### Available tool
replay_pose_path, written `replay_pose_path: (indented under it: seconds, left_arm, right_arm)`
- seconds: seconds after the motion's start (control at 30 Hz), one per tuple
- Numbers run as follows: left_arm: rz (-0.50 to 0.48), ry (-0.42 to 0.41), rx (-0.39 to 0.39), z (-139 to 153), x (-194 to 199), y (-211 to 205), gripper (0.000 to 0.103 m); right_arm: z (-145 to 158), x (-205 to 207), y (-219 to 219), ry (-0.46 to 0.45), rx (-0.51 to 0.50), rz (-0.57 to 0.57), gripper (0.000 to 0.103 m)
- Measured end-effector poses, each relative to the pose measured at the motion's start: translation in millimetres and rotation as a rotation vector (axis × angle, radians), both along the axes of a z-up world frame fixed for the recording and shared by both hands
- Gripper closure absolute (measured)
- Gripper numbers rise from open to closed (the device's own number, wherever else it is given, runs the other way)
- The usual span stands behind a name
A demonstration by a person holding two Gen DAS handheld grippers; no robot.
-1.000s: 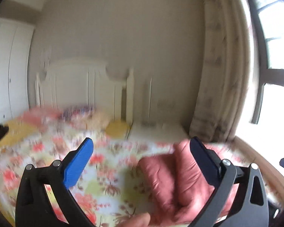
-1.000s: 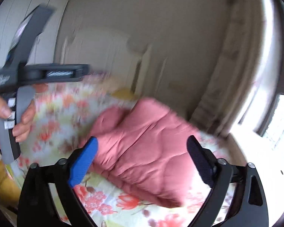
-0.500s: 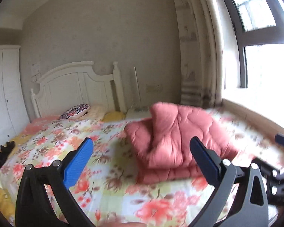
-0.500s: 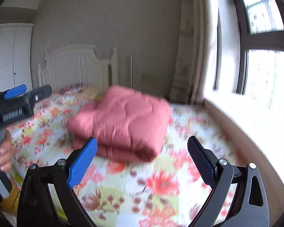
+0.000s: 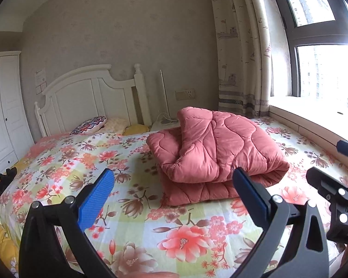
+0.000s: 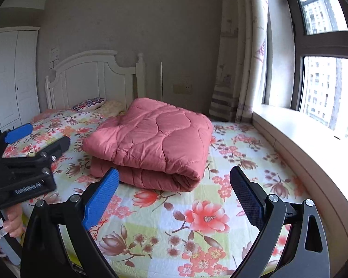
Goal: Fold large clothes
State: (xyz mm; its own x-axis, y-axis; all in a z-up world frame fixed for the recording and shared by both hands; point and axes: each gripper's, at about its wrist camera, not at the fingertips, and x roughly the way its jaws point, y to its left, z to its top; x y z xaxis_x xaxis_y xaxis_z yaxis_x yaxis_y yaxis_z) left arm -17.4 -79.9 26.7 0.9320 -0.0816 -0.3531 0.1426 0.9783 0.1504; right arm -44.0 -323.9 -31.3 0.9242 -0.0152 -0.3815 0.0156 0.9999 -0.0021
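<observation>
pink quilt lies folded on the floral bed — left gripper and right gripper both gape wide, empty.

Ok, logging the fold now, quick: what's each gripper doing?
Left gripper: open, holding nothing.
Right gripper: open, holding nothing.
The quilt lies folded on the bed.

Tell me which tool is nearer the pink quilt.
Roughly even; the views don't settle it. Left tool faces the pink quilt from its loose-edged side, right tool from its folded side. Both open, short of it.
</observation>
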Motion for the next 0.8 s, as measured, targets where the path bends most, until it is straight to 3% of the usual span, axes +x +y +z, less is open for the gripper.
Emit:
replay_pose_path:
  seconds: [0.33,0.8]
  left_arm:
    - [0.017,0.026,-0.014,-4,3,9,0.002]
    - [0.020,0.033,-0.018,-5,3,11,0.002]
  right_arm:
    - [6,-8,21,-0.034,-0.070,0.056,0.011]
    - [6,-9,25,-0.033,-0.067,0.061,0.011]
